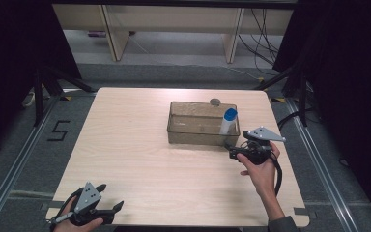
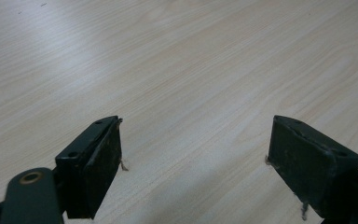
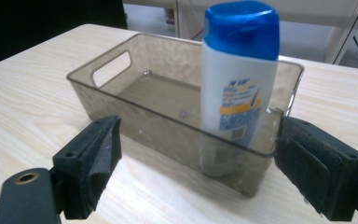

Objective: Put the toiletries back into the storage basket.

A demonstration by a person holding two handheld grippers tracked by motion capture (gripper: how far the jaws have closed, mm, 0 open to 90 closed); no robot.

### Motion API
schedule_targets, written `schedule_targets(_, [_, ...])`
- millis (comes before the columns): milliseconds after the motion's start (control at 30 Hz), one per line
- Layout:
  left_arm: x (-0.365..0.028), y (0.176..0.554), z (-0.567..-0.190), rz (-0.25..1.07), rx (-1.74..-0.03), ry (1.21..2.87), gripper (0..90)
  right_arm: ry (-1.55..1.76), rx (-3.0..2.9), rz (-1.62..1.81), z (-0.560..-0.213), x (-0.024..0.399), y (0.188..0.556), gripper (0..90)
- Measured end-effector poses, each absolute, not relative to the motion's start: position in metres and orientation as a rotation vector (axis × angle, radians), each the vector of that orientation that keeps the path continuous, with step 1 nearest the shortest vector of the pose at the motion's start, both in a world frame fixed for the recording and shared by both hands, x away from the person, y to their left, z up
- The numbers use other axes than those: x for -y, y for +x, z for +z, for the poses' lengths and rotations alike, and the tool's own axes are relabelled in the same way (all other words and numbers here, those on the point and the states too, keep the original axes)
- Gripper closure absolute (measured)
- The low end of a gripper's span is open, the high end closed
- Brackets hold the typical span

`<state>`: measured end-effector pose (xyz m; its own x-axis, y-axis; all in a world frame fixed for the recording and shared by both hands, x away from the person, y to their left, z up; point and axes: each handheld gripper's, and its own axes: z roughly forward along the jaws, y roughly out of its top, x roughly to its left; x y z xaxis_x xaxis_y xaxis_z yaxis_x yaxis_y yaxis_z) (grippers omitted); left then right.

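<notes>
A white bottle stands upright in the clear bin, right gripper just beside it.

A white bottle with a blue cap stands upright inside a clear, smoke-tinted plastic bin. It sits at the bin's right end in the high view, close against the wall. The bottle's front bears a blue and orange label. The bin is rectangular, with a cut-out handle at each end, and rests on the table's far right part.

white bottle, blue cap; smoky translucent bin.
</notes>
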<state>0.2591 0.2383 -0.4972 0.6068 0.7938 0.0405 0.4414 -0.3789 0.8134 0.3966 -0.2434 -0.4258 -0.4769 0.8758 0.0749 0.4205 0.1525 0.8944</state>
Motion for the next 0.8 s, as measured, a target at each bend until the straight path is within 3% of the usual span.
schedule_targets(800, [-0.239,0.259,-0.497,0.553,-0.975,2.025,17.0,1.230,-2.026,1.327,-0.441,0.239,0.370,15.8])
